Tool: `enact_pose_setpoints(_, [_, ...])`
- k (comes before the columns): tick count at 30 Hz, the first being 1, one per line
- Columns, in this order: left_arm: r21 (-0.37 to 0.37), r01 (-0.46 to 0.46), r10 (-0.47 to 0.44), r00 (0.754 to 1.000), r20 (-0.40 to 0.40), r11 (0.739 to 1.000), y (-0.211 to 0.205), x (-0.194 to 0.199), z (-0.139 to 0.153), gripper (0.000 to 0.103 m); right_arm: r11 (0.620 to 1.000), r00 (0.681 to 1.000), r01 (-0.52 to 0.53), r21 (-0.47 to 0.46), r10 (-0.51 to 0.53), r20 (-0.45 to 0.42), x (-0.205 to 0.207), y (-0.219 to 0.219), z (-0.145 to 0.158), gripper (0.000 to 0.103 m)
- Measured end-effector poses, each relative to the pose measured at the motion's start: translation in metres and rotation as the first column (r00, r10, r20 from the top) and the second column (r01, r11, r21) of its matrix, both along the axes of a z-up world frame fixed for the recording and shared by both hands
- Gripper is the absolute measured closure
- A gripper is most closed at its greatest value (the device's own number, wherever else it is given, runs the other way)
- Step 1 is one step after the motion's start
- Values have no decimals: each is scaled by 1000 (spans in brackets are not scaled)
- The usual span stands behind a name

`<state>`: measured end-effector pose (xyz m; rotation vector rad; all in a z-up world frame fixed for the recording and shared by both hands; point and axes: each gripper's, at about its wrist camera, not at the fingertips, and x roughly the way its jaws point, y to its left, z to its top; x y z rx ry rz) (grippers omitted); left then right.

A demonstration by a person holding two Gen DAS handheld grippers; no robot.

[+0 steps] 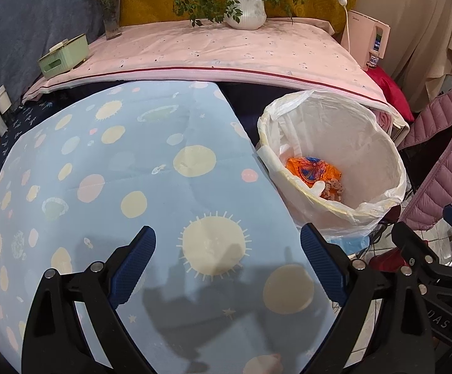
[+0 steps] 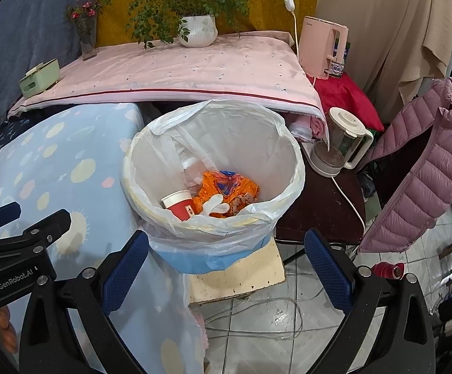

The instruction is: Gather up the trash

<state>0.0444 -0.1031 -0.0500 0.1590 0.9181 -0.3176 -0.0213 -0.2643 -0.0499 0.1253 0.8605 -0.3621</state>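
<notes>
A mustard-yellow wall (image 2: 113, 6) stood behind a pink-covered table (image 2: 169, 71). Beige curtains (image 2: 381, 31) hung on the right. The floor (image 2: 257, 327) was pale tile, with a puffy pink jacket (image 2: 419, 162) draped nearby.

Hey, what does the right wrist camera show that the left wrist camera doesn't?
Only the right wrist view shows the red cup in the bin, the blender beside it, and the block under the bin. Only the left wrist view shows most of the blue cloth and the left hand-held gripper, open and empty. Both show the lined bin, the orange wrapper, the plant pot, and the right hand-held gripper, also open.
</notes>
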Motion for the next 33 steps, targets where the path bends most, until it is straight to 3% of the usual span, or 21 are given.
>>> enact_pose_setpoints(33, [12,13,-13,1000,-3,1000,-2,-7,-5,13,1000,1000,2,6,-2,-11,-3,3,-6,7])
